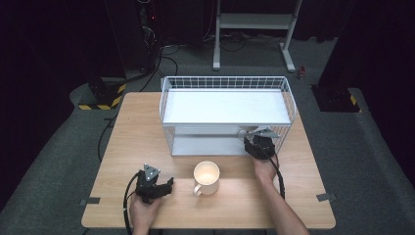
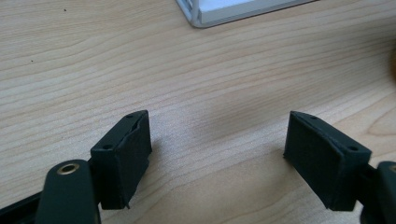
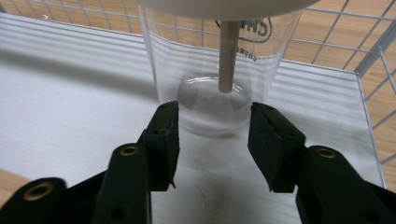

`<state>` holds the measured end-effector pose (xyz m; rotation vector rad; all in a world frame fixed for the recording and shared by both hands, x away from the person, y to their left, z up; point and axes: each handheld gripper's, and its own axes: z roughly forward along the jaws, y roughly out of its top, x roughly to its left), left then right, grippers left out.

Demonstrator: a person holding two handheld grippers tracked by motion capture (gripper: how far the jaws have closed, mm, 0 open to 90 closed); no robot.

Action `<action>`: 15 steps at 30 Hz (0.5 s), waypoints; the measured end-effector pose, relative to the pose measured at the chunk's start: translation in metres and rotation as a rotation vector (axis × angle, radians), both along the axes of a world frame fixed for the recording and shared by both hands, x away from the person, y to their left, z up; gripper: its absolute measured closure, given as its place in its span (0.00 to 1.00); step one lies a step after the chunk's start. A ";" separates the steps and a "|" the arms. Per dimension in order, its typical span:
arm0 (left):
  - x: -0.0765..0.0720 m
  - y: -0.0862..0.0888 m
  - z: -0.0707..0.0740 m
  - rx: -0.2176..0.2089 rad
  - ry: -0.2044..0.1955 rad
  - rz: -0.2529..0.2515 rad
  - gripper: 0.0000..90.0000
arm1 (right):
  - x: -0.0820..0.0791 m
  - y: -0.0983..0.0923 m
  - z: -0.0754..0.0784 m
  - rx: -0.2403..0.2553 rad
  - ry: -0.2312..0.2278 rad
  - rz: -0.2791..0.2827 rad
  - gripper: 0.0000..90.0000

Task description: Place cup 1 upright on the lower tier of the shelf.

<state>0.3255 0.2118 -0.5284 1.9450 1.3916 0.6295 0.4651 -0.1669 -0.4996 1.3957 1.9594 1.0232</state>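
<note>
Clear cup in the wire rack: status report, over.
Right tool shut on clear cup, low at its base. Left tool open, over table. White mug stands apart, nothing in the way.

The table (image 1: 147,196) is seen from above and forward by the high view. It is seen very near by the left gripper view. The wire rack (image 1: 227,115), shared with the high view, is faced closely by the right gripper view.

Left hand-held gripper (image 1: 169,184) low, jaws wide apart, right hand-held gripper (image 1: 248,138) reaching forward, jaws closed in
</note>
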 end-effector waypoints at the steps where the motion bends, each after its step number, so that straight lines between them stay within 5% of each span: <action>1: 0.000 0.000 0.000 0.000 0.000 0.000 0.25 | 0.002 0.000 0.000 -0.010 -0.005 0.002 0.64; 9: 0.000 0.000 0.000 0.000 0.000 0.001 0.25 | 0.011 0.003 0.000 -0.014 0.009 -0.019 0.74; 15: 0.000 0.000 0.000 0.000 0.000 0.001 0.25 | 0.011 0.001 -0.003 -0.009 0.016 -0.017 0.71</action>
